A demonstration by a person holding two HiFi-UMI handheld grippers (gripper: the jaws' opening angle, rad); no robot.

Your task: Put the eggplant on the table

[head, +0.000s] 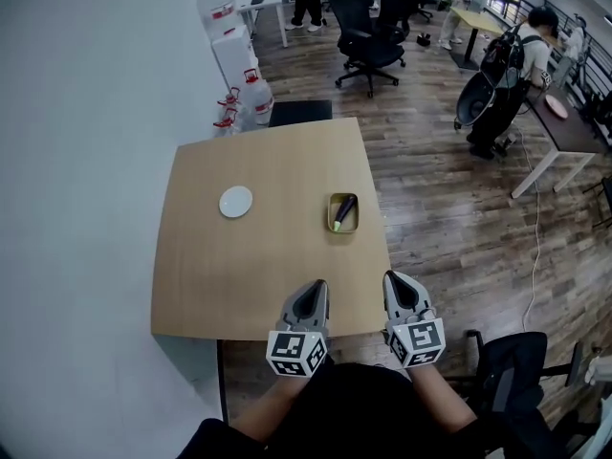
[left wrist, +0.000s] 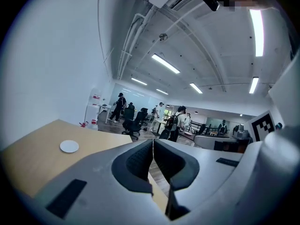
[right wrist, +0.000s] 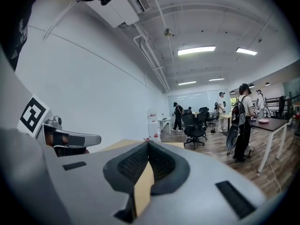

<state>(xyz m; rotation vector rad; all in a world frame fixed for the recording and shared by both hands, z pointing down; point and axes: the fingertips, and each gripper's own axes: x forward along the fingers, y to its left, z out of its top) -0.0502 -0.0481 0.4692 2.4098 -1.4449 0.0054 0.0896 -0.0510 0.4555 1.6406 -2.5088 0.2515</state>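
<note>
While both my claws hang closed and empty over the near edge of the table (head: 239, 285), the eggplant (head: 344, 210) lies ahead of my right claw (head: 393, 278), slightly to its left, in a small tray (head: 332, 220). My left claw (head: 317, 286) has its jaws pressed together too; a white plate (head: 236, 202) sits farther ahead on its left. I judge the reach not yet begun. I should spread the right jaws first, descend over the eggplant, pinch across its middle, lift clear of the rim, and lay it on bare wood beside the tray.
</note>
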